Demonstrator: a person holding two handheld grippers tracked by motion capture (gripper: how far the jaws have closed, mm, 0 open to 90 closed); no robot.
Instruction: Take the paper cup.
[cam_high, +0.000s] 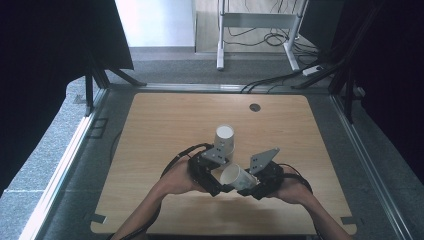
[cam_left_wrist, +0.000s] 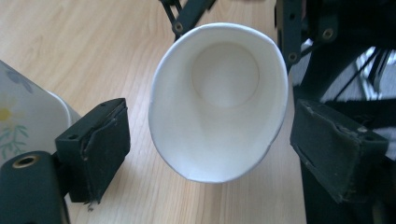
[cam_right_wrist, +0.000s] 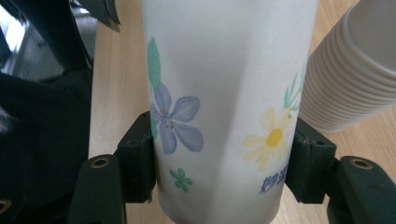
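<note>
Left gripper view: paper cup (cam_left_wrist: 219, 100) between parted tongs (cam_left_wrist: 210, 140), untouched.

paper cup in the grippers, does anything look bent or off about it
Yes. The paper cup is squashed: its rim is oval, not round, and its side is creased where the right gripper clamps it. The left gripper stands open around the rim without touching.
</note>
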